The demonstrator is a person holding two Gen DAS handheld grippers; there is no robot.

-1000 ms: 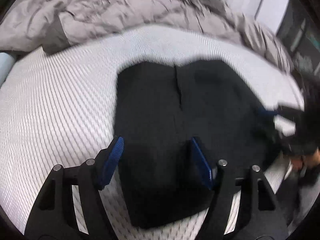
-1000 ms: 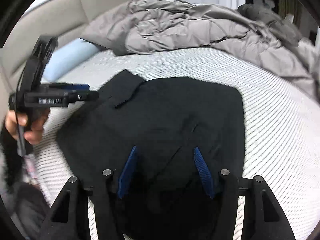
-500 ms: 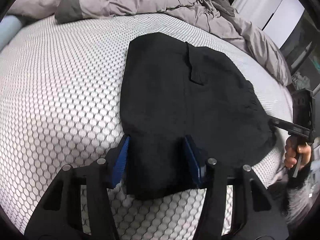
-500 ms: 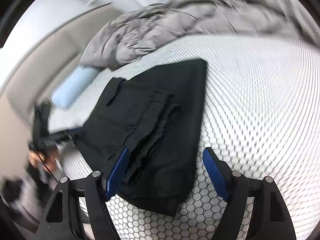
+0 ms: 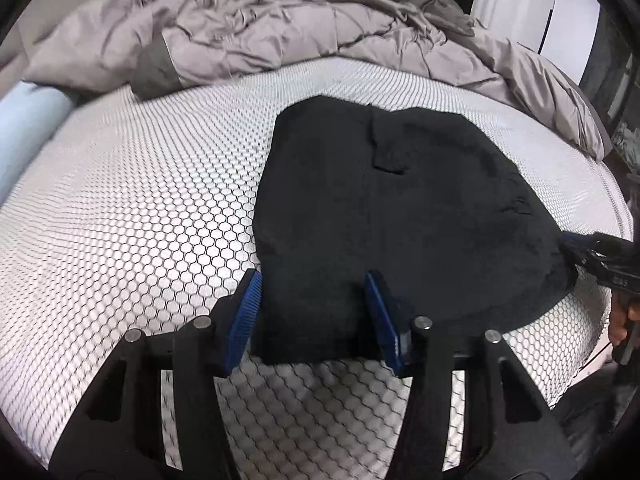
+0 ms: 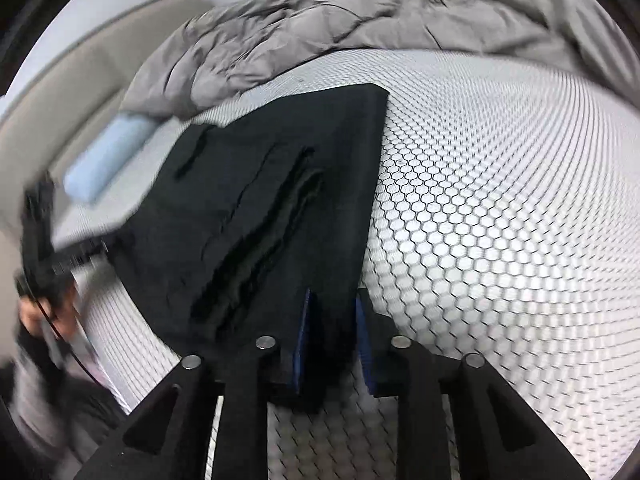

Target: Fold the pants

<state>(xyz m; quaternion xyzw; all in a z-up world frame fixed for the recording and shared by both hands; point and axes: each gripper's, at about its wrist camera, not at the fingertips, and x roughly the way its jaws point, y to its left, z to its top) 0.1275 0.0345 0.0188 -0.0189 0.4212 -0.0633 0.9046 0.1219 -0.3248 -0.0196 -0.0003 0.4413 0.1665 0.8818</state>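
Observation:
The black pants (image 5: 400, 208) lie folded flat on the white honeycomb-patterned mattress (image 5: 132, 216). My left gripper (image 5: 312, 312) is open, its blue pads on either side of the near corner of the pants. In the right wrist view the pants (image 6: 280, 200) show stacked layers, and my right gripper (image 6: 332, 328) is shut on their near right corner. The right gripper also shows at the right edge of the left wrist view (image 5: 596, 260), at the pants' far corner. The left gripper appears blurred at the left of the right wrist view (image 6: 64, 256).
A crumpled grey duvet (image 5: 280, 32) is heaped along the far side of the bed. A light blue pillow (image 5: 28, 128) lies at the far left. The bed edge (image 5: 616, 208) runs close to the right of the pants.
My right gripper has closed from wide open onto the pants' corner. My left gripper has stayed open around the other near corner and tilted up slightly.

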